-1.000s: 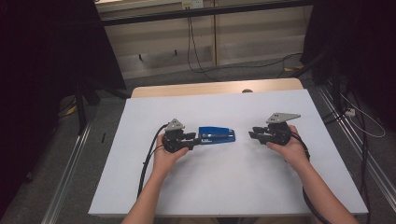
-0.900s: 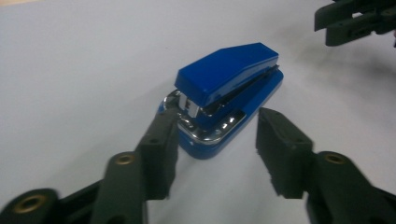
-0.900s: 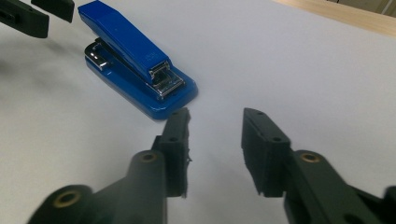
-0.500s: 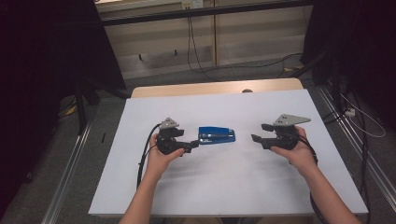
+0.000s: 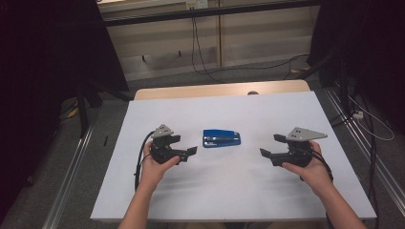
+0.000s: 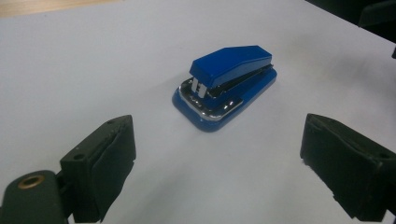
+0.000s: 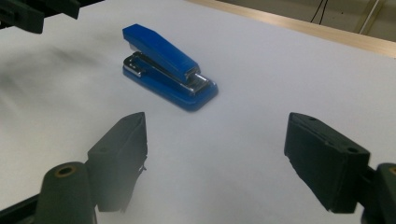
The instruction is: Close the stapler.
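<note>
Left gripper (image 5: 185,146): jaws spread wide, having just been opening, nothing between them. Right gripper (image 5: 271,147): jaws likewise spread, having just been opening, nothing between them. The glossy blue plastic stapler with chrome trim (image 5: 221,138) lies flat between both, clear of each, near the middle of the white worktop (image 5: 229,191), lengthwise along its front edge.

A closed blue stapler (image 5: 221,138) with chrome trim lies flat on the white table (image 5: 229,191), untouched.
</note>
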`<state>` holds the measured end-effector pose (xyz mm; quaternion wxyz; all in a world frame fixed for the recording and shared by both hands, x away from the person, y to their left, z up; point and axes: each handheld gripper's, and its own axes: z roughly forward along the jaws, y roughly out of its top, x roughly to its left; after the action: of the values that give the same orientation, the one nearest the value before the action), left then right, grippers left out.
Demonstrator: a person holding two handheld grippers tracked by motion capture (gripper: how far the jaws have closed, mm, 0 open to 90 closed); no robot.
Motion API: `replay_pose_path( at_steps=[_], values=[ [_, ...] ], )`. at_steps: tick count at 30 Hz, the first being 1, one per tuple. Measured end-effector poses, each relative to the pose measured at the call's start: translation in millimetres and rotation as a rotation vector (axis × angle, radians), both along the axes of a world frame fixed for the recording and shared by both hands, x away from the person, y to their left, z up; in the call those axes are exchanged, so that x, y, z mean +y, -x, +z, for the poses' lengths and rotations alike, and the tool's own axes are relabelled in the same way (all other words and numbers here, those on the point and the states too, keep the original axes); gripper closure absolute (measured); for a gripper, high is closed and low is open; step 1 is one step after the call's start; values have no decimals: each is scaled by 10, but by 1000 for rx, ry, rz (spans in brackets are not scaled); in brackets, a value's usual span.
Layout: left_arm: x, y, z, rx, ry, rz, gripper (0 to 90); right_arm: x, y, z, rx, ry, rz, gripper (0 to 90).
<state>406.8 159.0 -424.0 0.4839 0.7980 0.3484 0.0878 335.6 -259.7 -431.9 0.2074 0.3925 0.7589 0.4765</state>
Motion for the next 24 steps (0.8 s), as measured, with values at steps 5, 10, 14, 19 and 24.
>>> replay_pose_path(
  at_steps=[5,10,14,19,24],
  values=[
    [98,76,4,-14,7,7,102,25,97,-20,1,-17,15,195],
    [206,151,-25,-22,-8,12,95,71,146,-35,-2,19,27,193],
    [293,194,-33,-36,-6,23,94,74,183,-44,3,24,32,186],
    [367,243,-42,-38,-12,34,94,37,242,-69,12,46,32,180],
    [458,299,-44,-48,-20,48,94,-8,289,-86,17,43,26,176]
  ],
)
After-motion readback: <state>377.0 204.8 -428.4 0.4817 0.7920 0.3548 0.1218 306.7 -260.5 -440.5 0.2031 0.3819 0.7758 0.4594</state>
